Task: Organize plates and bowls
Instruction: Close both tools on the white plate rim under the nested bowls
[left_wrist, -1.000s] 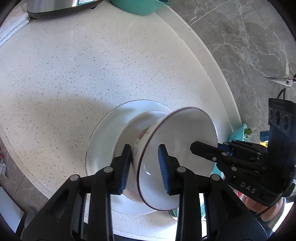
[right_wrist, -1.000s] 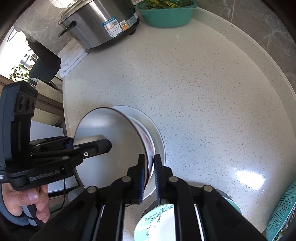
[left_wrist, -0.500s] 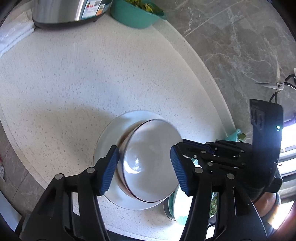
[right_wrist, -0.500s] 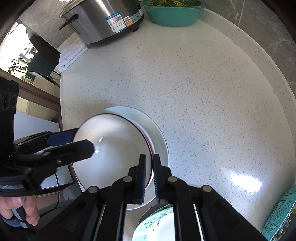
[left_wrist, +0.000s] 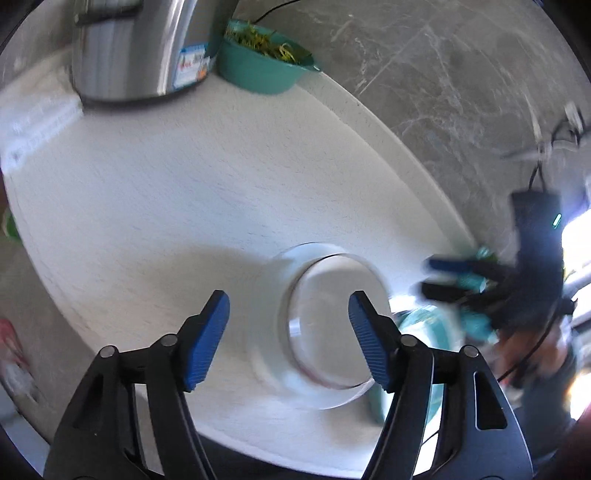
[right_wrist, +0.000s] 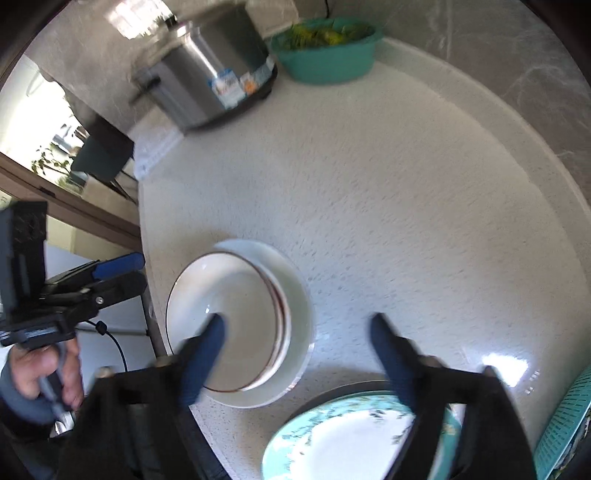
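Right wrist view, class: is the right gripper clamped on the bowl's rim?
No. The right gripper has its jaws opening, spread wide, and the bowl sits free on the plate.

Bowl (right_wrist: 229, 317) nested in plate (right_wrist: 299, 299) on counter (right_wrist: 388, 192), patterned plate (right_wrist: 351, 439) just beside at near edge, cooker (right_wrist: 210, 74) and basin of greens (right_wrist: 328, 59) side by side at far end.

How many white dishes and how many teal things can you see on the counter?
White dishes: 2, the brown-rimmed bowl sitting in the white plate.
Teal things: 3, the basin of greens, the patterned plate, the slotted basket.
Total: 5
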